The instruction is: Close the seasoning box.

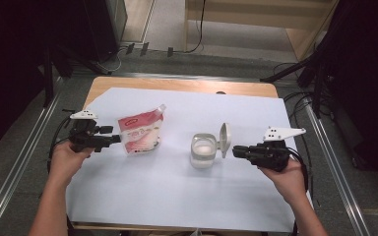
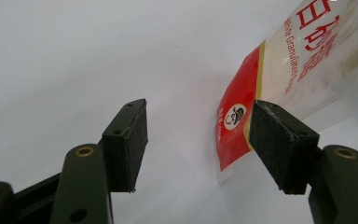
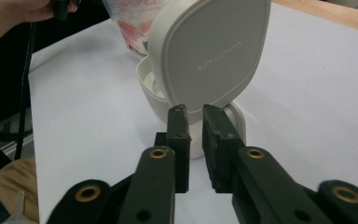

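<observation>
So the left gripper (image 1: 112, 139) is sitting at the left side of the worktop (image 1: 142, 196) with its jaws standing wide apart, and the bag of white granulated sugar (image 1: 140, 132) is leaning just past them. In the left gripper view the bag's red bottom corner (image 2: 233, 126) is poking in beside one pad, but nothing is pinching it yet, so the bag isn't held. Over on the right, the right gripper (image 1: 235, 151) is pointing at the clear container (image 1: 203, 151) with its flip lid (image 1: 224, 139) standing open. Its jaws are nearly closed, with just a thin gap, and in the right gripper view they're sitting right at the hinge under the lid (image 3: 209, 56) without clearly gripping anything. What I'm worrying about: the bag is floppy and propped up on its own, so if the left jaws are only catching that thin corner, it's probably going to fold or slide and dump sugar on the white sheet. Also, a nudge from the right jaws at the hinge could be knocking the lid shut or shoving the light container sideways.
</observation>
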Available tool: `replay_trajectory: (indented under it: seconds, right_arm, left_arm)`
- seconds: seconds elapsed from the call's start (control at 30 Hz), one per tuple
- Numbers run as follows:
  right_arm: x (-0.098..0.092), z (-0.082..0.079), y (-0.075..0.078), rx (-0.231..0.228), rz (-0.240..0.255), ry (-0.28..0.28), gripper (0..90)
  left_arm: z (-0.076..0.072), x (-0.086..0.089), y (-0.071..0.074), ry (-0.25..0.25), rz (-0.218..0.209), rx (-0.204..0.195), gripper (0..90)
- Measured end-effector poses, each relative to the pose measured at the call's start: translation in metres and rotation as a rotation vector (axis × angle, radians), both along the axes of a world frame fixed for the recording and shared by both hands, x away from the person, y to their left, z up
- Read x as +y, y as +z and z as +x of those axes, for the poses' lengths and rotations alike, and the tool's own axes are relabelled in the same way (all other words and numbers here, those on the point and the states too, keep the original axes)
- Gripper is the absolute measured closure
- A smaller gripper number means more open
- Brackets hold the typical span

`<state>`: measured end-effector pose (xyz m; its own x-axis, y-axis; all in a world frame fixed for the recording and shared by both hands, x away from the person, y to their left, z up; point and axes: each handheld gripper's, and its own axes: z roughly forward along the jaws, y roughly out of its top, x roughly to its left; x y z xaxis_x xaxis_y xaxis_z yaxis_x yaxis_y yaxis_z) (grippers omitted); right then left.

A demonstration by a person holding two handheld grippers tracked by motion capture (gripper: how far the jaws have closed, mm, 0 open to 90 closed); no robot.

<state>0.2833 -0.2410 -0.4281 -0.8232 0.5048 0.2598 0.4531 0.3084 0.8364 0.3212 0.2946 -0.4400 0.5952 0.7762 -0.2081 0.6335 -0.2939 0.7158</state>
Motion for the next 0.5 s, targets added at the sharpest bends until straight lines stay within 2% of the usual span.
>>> replay_trajectory:
  seconds: [0.1, 0.3, 0.5]
  right_arm:
    - [0.0, 0.003, 0.0, 0.008, -0.007, -0.023, 90.0]
    - [0.005, 0.011, 0.0, 0.006, 0.003, -0.051, 90.0]
    - [0.009, 0.02, -0.002, 0.026, 0.012, -0.076, 90.0]
  left_arm:
    - [0.0, -0.001, 0.0, -0.001, -0.005, -0.011, 38.4]
    - [-0.001, -0.002, 0.001, -0.004, -0.008, -0.014, 38.2]
    - [-0.001, -0.003, 0.001, -0.007, -0.009, -0.01, 38.2]
